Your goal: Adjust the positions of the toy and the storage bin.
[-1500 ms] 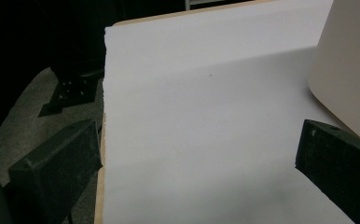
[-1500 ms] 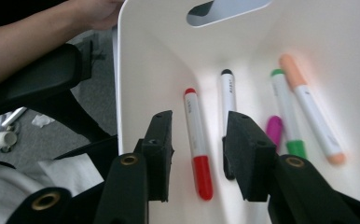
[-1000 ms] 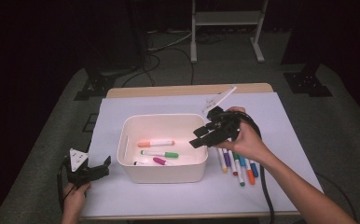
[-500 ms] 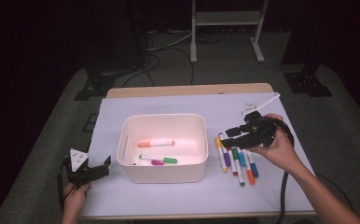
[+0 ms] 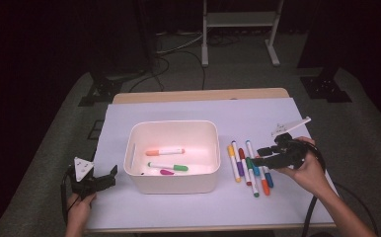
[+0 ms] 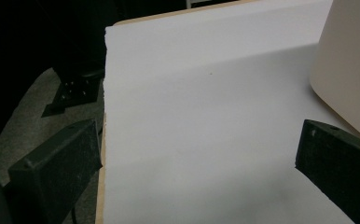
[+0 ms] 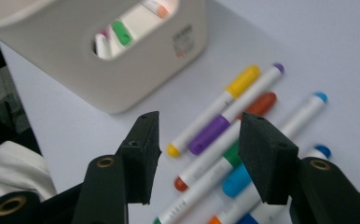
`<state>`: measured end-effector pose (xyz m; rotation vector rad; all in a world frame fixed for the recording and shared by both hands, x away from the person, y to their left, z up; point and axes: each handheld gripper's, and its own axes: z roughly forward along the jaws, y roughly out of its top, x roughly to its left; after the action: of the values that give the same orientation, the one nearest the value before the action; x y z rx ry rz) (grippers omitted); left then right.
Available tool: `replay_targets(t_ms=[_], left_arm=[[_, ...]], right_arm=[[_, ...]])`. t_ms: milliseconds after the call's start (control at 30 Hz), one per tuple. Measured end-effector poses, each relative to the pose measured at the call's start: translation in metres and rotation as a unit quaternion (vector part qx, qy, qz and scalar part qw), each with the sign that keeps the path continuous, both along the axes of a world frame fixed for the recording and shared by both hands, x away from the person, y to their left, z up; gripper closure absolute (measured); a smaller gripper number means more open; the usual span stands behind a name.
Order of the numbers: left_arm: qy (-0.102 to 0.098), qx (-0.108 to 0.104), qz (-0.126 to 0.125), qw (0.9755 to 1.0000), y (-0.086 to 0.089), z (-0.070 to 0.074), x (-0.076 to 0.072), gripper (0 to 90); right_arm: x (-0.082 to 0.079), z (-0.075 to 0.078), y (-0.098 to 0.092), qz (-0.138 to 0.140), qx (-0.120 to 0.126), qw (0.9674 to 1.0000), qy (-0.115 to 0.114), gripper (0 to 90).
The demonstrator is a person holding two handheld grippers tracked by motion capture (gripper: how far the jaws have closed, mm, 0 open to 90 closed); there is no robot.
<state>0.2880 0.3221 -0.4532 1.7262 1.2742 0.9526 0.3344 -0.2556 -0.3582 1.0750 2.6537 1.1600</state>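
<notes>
My right gripper (image 5: pixel 258 161) hovers, jaws apart and empty after widening, over the loose coloured felt-tip markers (image 5: pixel 250 168) beside the white plastic bin (image 5: pixel 172 181). My left gripper (image 5: pixel 103 180) rests open at the table's near-left edge.

Your right gripper (image 5: pixel 263 161) hides part of the markers (image 5: pixel 243 165); the bin (image 7: pixel 99 70) is cut off by the frame's top edge.

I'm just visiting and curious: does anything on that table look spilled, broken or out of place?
Nothing stands out. The white bin sits upright with three markers inside, the other markers lie in a neat row beside it, and the right gripper hovers open above them.
</notes>
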Motion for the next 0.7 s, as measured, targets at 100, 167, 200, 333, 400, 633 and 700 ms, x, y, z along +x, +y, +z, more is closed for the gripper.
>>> replay_targets(t_ms=[100, 167, 200, 333, 400, 633, 700], left_arm=[[-0.001, 0.001, 0.0, 1.0, 0.0, 0.0, 0.0, 0.0], [-0.001, 0.0, 0.001, 1.0, 0.0, 0.0, 0.0, 0.0], [-0.001, 0.0, 0.001, 1.0, 0.0, 0.0, 0.0, 0.0], [-0.001, 0.0, 0.001, 1.0, 0.0, 0.0, 0.0, 0.0], [-0.001, 0.0, 0.0, 1.0, 0.0, 0.0, 0.0, 0.0], [0.0, -0.001, 0.0, 1.0, 0.0, 0.0, 0.0, 0.0], [0.0, -0.001, 0.0, 1.0, 0.0, 0.0, 0.0, 0.0]], right_arm=[[0.0, -0.012, -0.011, -0.017, -0.005, 0.9998, 0.007, 48.1], [0.0, -0.019, -0.017, -0.024, -0.008, 0.9996, 0.015, 48.5], [0.001, -0.023, -0.02, -0.03, -0.015, 0.9993, 0.015, 49.4], [0.003, -0.035, -0.025, -0.043, -0.025, 0.9987, 0.015, 50.8], [0.005, -0.039, -0.025, -0.047, -0.031, 0.9983, 0.017, 51.4], [0.01, -0.051, -0.025, -0.062, -0.051, 0.9966, 0.02, 54.4], [0.012, -0.055, -0.025, -0.067, -0.058, 0.9959, 0.02, 55.0]])
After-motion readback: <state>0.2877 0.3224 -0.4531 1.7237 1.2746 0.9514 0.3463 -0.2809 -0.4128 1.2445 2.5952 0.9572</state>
